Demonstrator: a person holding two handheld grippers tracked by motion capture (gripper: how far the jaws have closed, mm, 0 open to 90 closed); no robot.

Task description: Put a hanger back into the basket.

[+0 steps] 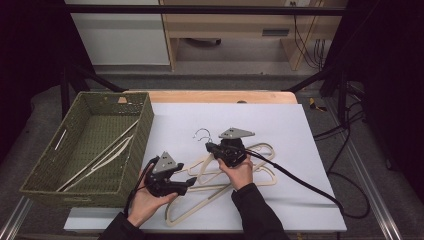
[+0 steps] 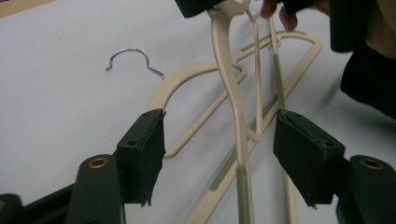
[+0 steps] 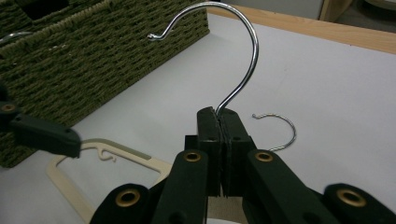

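White matte tabletop [image 1: 300, 130], right claw [image 3: 219, 122] clamping curved chrome hook [image 3: 243, 56], left claw [image 2: 219, 158] wide around cream hanger [image 2: 229, 93].

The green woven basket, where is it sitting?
In the high view the basket sits at the table's left edge, beside the white mat, with hangers inside.

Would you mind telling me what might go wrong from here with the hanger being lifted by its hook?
1. The right gripper pinches only the thin metal hook, so the lifted hanger might swing or twist.
2. It lies across the other hangers; they may snag and get dragged along.
3. The left gripper stands open around the hanger's bars, not steadying them, and could catch one.
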